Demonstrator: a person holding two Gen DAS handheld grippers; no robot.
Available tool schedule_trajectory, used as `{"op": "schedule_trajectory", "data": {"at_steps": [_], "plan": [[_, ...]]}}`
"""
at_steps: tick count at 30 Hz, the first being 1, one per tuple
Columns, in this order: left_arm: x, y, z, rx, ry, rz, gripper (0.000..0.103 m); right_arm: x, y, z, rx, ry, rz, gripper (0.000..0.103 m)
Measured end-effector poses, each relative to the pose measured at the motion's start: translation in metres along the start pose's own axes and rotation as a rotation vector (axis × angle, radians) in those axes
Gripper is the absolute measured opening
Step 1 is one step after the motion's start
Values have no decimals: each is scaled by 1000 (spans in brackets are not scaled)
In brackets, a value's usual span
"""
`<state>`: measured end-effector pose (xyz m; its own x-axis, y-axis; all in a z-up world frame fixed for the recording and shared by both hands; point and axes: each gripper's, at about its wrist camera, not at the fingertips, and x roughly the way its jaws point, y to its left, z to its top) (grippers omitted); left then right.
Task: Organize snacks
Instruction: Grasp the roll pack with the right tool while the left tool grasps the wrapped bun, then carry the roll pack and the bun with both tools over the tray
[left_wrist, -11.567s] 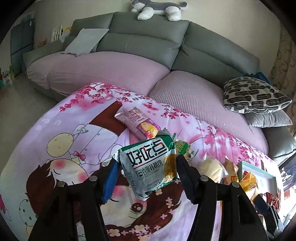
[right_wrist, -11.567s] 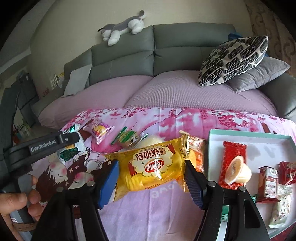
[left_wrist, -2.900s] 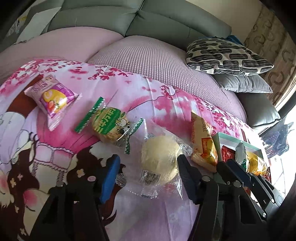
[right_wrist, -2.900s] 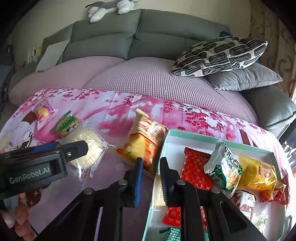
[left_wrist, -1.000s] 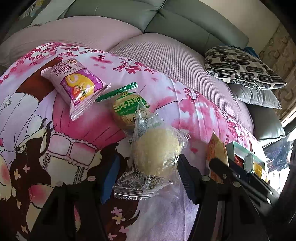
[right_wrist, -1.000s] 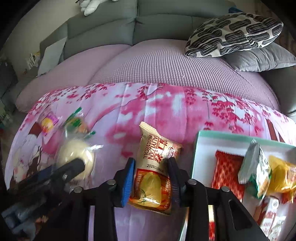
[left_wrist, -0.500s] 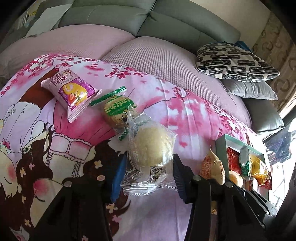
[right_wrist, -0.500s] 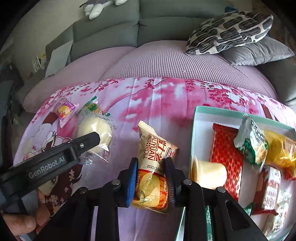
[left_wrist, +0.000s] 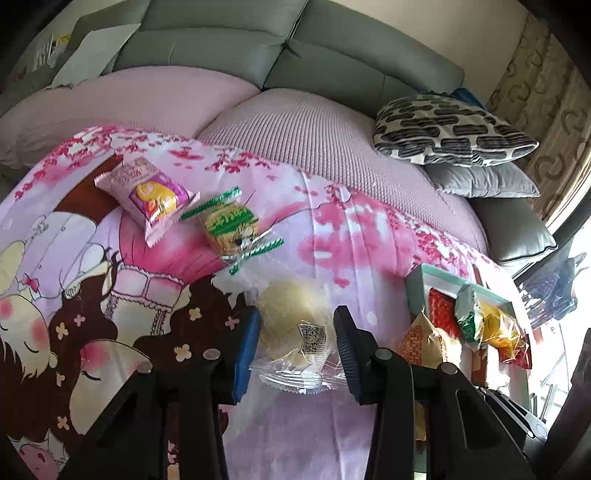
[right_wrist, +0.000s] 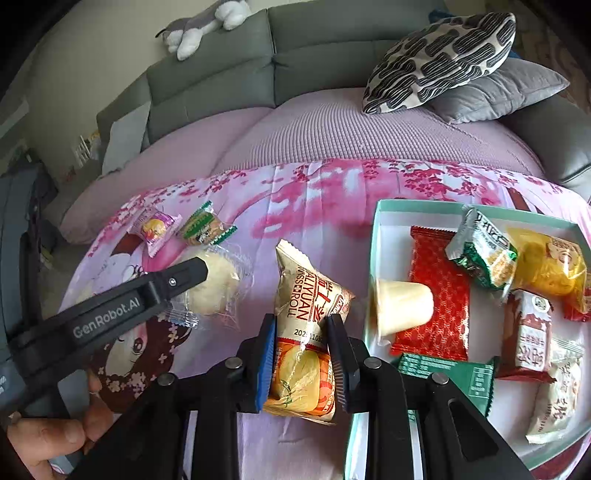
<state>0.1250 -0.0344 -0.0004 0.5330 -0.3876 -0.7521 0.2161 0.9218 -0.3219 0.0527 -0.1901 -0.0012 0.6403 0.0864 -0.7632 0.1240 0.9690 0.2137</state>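
Note:
My left gripper (left_wrist: 295, 314) has its jaws closing on a pale round bun in a clear wrapper (left_wrist: 291, 310), with both blue pads against the wrapper and the bun raised off the pink blanket. The bun (right_wrist: 218, 284) also shows in the right wrist view, behind the left gripper's finger (right_wrist: 184, 273). My right gripper (right_wrist: 301, 321) is shut on an orange and cream Swiss roll packet (right_wrist: 306, 291), held upright just left of the teal-rimmed box (right_wrist: 373, 258). A pink packet (left_wrist: 147, 192) and a green-striped packet (left_wrist: 231, 221) lie on the blanket farther back.
The box holds several snacks, among them a red packet (right_wrist: 439, 288), a jelly cup (right_wrist: 402, 306) and a yellow bag (right_wrist: 546, 266). A grey sofa with a patterned pillow (right_wrist: 439, 59) stands behind. A hand (right_wrist: 48, 439) grips the left tool at lower left.
The left jaws have narrowed onto the bun and lifted it off the blanket. The right jaws have pinched tighter on the Swiss roll packet and carried it nearer the box.

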Motion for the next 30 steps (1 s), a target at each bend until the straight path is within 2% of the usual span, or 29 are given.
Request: {"op": "schedule_trajectory", "data": {"at_steps": [10,21,26,30], "plan": [[-23,-12,5,24,-61,3,42,-16,-13,2,40,-46,50,29],[-49,-37,8,58,-130,-45,42,-39,-19,5,71,-104,105,30],[-53,-51,6,82,-137,-84,42,-55,-30,6,94,-149,91,30],[-57,-66,3,107,-141,-138,42,-69,-51,7,128,-182,40,30]]}}
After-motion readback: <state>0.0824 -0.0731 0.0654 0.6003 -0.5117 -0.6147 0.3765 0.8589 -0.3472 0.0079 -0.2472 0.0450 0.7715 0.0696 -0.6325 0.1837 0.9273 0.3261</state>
